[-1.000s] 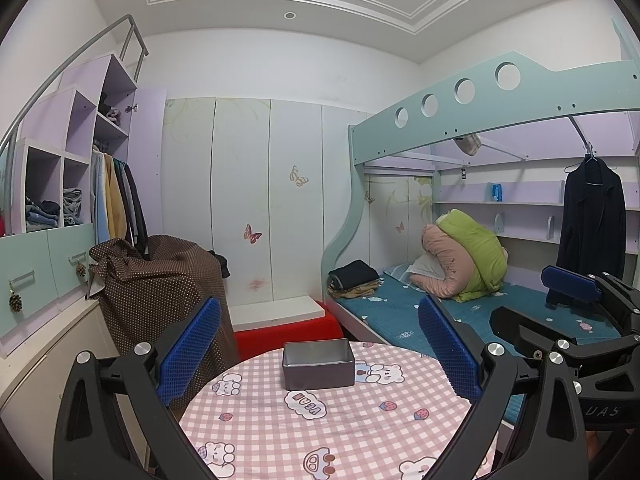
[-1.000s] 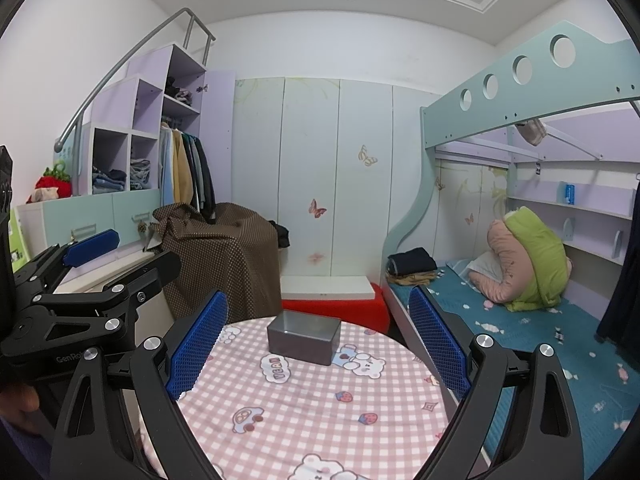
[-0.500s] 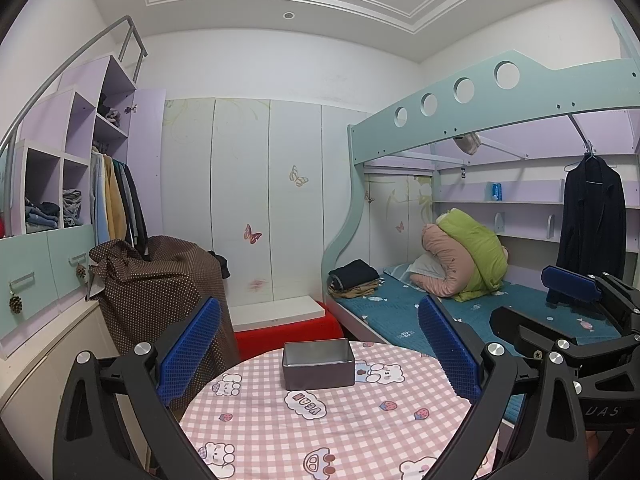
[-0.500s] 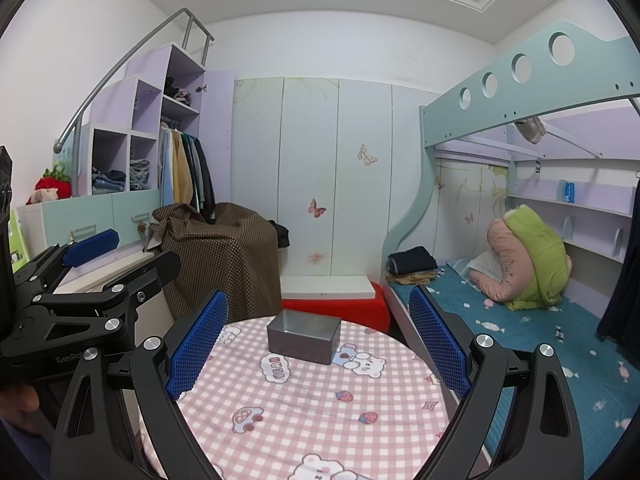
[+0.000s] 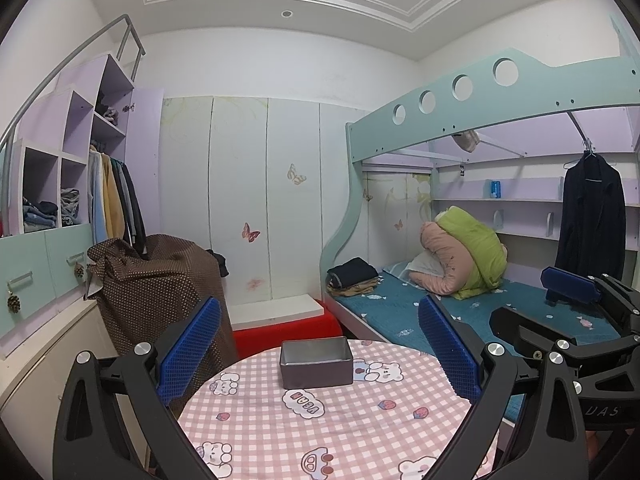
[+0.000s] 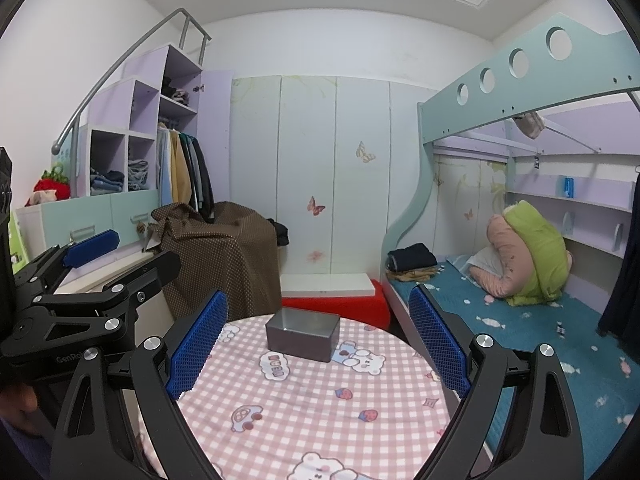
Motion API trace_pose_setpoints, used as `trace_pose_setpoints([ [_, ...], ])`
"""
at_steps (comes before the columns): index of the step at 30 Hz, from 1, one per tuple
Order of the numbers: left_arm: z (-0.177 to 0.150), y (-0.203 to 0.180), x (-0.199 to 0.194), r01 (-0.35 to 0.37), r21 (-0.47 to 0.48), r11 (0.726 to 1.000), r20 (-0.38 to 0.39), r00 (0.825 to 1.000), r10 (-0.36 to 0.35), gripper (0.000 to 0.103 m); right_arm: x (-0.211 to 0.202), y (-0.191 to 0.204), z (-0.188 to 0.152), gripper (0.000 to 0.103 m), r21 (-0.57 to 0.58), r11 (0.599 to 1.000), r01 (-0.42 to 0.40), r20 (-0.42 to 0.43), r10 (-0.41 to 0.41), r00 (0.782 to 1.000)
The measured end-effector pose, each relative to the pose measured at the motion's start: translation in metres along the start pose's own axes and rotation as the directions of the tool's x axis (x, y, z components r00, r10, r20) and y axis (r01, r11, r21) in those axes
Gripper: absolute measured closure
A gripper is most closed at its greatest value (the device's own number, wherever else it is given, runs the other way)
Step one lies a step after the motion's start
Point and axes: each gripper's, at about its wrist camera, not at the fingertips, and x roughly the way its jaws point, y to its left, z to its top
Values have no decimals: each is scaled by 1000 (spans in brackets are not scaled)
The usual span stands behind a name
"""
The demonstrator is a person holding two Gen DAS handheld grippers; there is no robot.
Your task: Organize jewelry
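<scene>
Left gripper (image 5: 318, 348): my jaws gape wide above the table, gripping nothing.
Right gripper (image 6: 318, 340): jaws equally wide, nothing held.
Grey rectangular metal box (image 5: 316, 361): open-topped, at 12 o'clock between my blue fingertips, contents hidden.
Round table in pink checked cloth (image 5: 320, 432): bears the box near its far edge.

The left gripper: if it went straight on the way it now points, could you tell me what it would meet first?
Probably the grey metal box on the checked tablecloth: it sits centred between the open left gripper fingers, with nothing in front of it. Depth is unclear; a level path might pass over the box.
</scene>
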Motion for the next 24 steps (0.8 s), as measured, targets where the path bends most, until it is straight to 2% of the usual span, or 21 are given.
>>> trace_pose_setpoints([
  [24, -5, 2, 11, 6, -10, 1000, -15, 1000, -6, 7, 8, 2, -6, 14, 8, 1000, 7, -20, -7, 1000],
])
